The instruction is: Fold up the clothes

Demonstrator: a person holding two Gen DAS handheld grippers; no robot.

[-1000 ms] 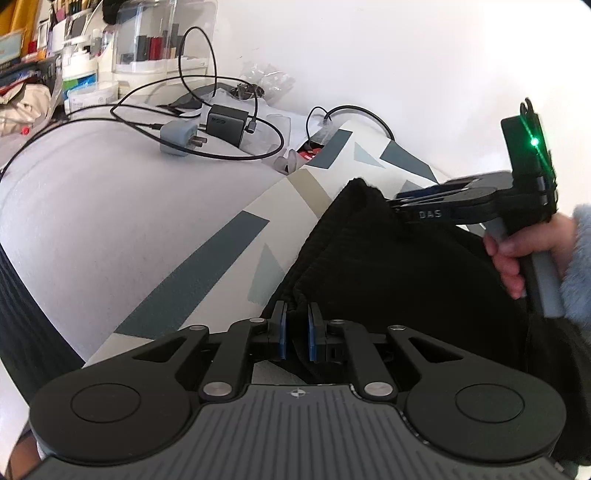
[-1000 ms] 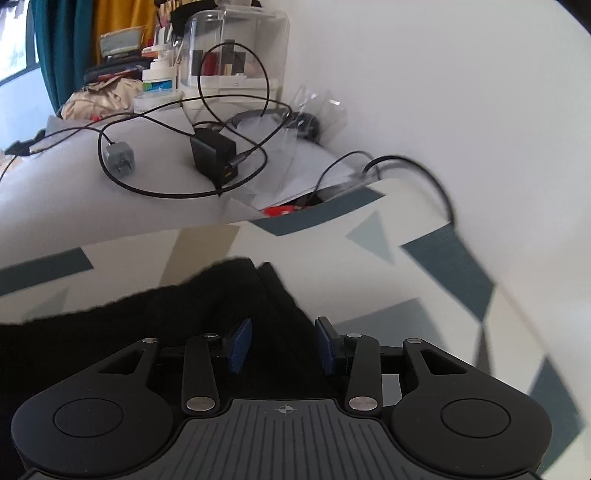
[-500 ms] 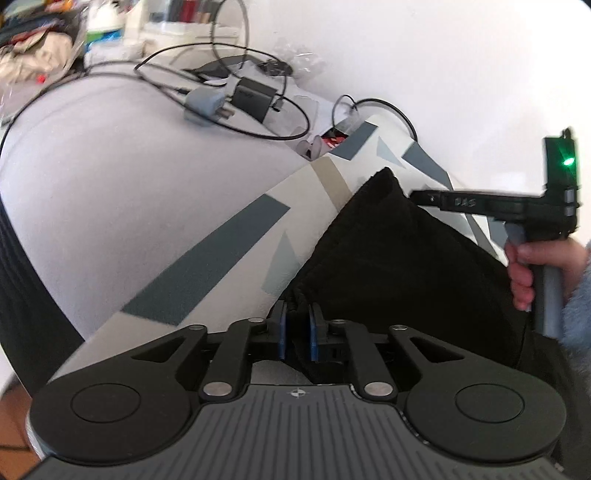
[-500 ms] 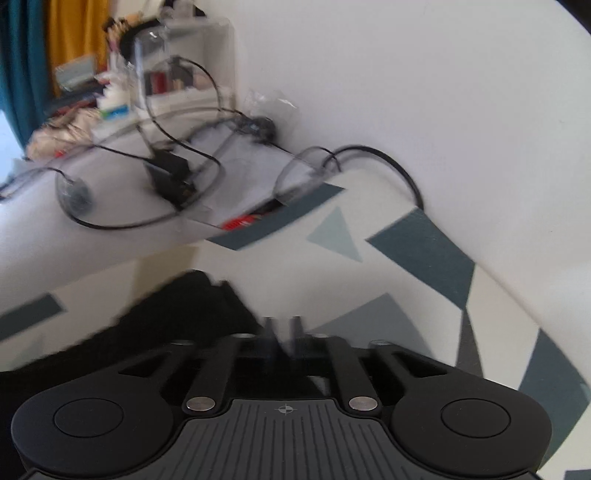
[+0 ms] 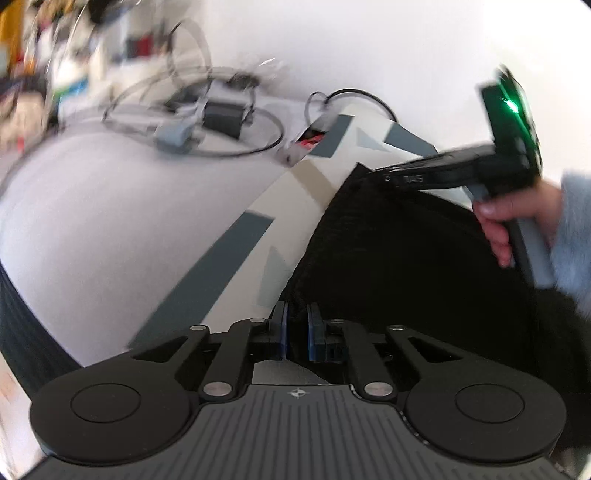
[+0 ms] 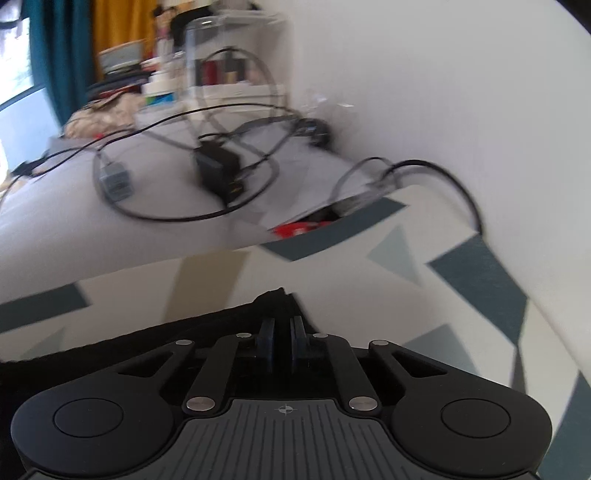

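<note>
A plain white wall (image 6: 424, 81) runs along the right side, brightly lit. Before it lies a pale grey bench (image 6: 74, 236), partly covered by a cream cloth with grey-blue shapes (image 6: 476, 280). At the far end hang curtains — one teal (image 6: 55, 48), one mustard (image 6: 122, 22) — beside a window (image 6: 14, 66) that lets in daylight. Clutter there is blurred.

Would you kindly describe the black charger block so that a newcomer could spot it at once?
Start at the patterned mat by the white wall, then look past its far edge to the grey tabletop with looping black cables. The black charger block sits inside those loops. Its neighbour, the plug adapter to the left, is pale grey.
</note>
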